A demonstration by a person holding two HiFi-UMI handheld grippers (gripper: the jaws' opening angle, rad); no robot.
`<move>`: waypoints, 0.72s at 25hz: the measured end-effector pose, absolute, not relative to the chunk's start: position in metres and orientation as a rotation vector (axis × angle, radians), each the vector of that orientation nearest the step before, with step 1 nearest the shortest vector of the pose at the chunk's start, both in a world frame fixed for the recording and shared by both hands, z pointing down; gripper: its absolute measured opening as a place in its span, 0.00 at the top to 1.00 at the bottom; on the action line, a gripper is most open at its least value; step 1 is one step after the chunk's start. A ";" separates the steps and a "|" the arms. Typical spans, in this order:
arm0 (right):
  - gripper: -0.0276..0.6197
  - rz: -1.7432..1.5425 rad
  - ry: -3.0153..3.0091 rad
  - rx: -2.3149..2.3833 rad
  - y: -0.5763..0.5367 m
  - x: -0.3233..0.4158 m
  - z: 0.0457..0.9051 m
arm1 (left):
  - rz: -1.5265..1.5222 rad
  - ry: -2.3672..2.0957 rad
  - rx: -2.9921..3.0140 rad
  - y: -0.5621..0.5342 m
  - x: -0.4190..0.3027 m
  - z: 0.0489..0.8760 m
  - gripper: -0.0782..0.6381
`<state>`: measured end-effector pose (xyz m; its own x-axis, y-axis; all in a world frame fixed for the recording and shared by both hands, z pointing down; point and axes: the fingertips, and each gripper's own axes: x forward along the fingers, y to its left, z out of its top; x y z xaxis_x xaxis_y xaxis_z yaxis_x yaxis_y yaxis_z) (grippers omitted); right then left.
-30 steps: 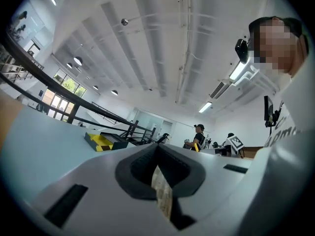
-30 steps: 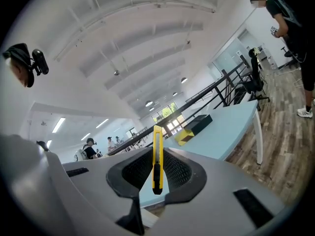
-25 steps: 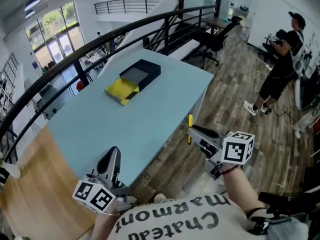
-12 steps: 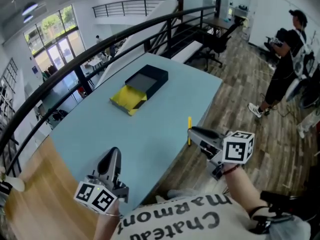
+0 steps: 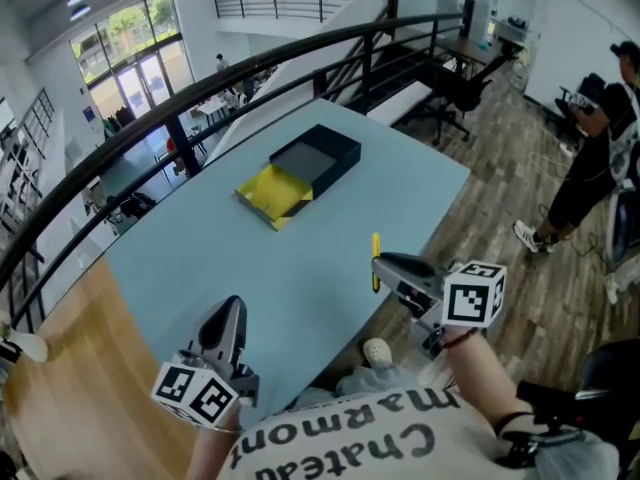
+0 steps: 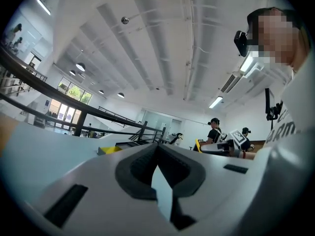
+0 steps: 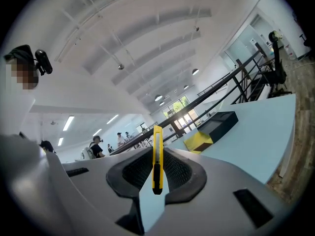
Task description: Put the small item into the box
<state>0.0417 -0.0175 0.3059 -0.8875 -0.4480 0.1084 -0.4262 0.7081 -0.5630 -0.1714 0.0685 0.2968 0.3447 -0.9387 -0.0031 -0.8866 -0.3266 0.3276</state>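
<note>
A slim yellow utility knife (image 5: 376,260) (image 7: 157,154) stands upright between the jaws of my right gripper (image 5: 385,266) (image 7: 157,178), which is shut on it over the table's near right edge. The box (image 5: 300,171) (image 7: 210,129), dark with a yellow open flap, lies at the far middle of the light blue table (image 5: 220,258), well beyond both grippers. My left gripper (image 5: 226,320) (image 6: 158,181) hangs over the near left part of the table, jaws closed with nothing between them.
A black railing (image 5: 150,133) runs along the table's far side. A person (image 5: 610,158) stands on the wooden floor at the far right. An office chair (image 5: 460,93) stands beyond the table's far corner. A shoe (image 5: 378,353) shows below the table's edge.
The view has shifted so the table and box sit further right and nearer. Both grippers keep about the same places in the picture, the right one still on the knife.
</note>
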 end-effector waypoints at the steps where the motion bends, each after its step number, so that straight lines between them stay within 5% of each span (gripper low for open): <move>1: 0.83 -0.936 2.873 -0.720 -0.025 0.041 0.307 | -0.288 -1.641 2.337 0.065 -0.171 0.296 0.89; 18: 0.83 -0.905 3.039 -0.299 -0.188 0.016 0.298 | -0.423 -1.887 2.150 -0.051 -0.155 0.292 0.89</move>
